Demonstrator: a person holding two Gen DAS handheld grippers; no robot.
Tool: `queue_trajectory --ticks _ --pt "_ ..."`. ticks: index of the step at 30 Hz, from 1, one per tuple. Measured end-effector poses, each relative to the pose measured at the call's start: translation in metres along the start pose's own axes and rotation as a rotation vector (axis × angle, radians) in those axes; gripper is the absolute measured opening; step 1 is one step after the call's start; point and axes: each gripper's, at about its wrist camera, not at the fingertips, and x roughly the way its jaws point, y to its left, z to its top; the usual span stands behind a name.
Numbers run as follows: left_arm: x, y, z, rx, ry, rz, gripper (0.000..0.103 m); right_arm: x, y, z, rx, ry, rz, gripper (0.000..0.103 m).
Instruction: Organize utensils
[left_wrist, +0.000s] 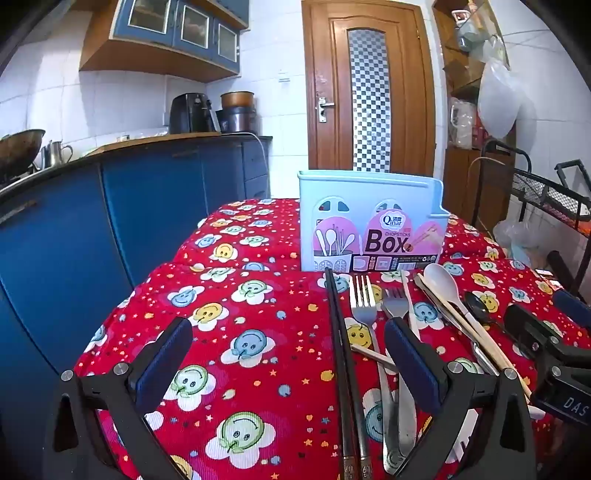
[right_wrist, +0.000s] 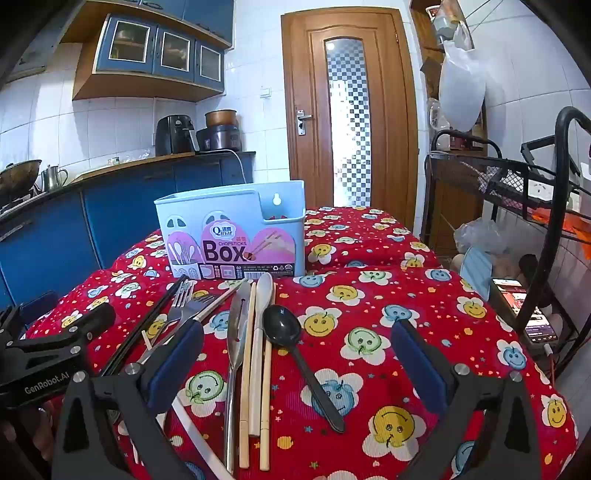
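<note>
Two grippers are out over the table, and you hold both with their jaws spread wide and nothing between them. Your left gripper (left_wrist: 288, 354) hovers low over the red smiley-face tablecloth (left_wrist: 236, 332), its right finger (left_wrist: 413, 365) sitting over the handles of the forks. Your right gripper (right_wrist: 297, 365) hangs over the other end of the spread, with the black spoon (right_wrist: 282, 326) and the metal knife (right_wrist: 236, 325) lying between its fingers on the cloth.

Working outward from your left gripper: the black chopsticks (left_wrist: 341, 350) run straight away from you just left of its right finger, then come two metal forks (left_wrist: 364, 306), a white spoon (left_wrist: 441, 282) and a pair of wooden chopsticks (left_wrist: 476, 328) angled toward the right. The utensils lie loose and close together on the cloth, some overlapping; none is in the box.

Beyond their tips stands the pale blue chopsticks box (left_wrist: 369, 218), upright on the cloth, its pink "Box" label facing you. From the right wrist view the same box (right_wrist: 232, 232) sits ahead and to the left, the utensil tips nearly reaching its base.

Behind the table you have a wooden door (left_wrist: 369, 92) with a chequered glass panel, blue kitchen cabinets (left_wrist: 110, 221) to the left, and a black wire rack (right_wrist: 517, 184) to the right.
</note>
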Motion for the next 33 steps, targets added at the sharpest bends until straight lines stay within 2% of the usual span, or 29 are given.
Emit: queue_trajectory --ticks 33 --pt "0.0 -0.0004 0.0 0.0 0.002 0.001 0.103 0.0002 -0.0004 -0.0001 0.003 -0.001 0.001 0.103"
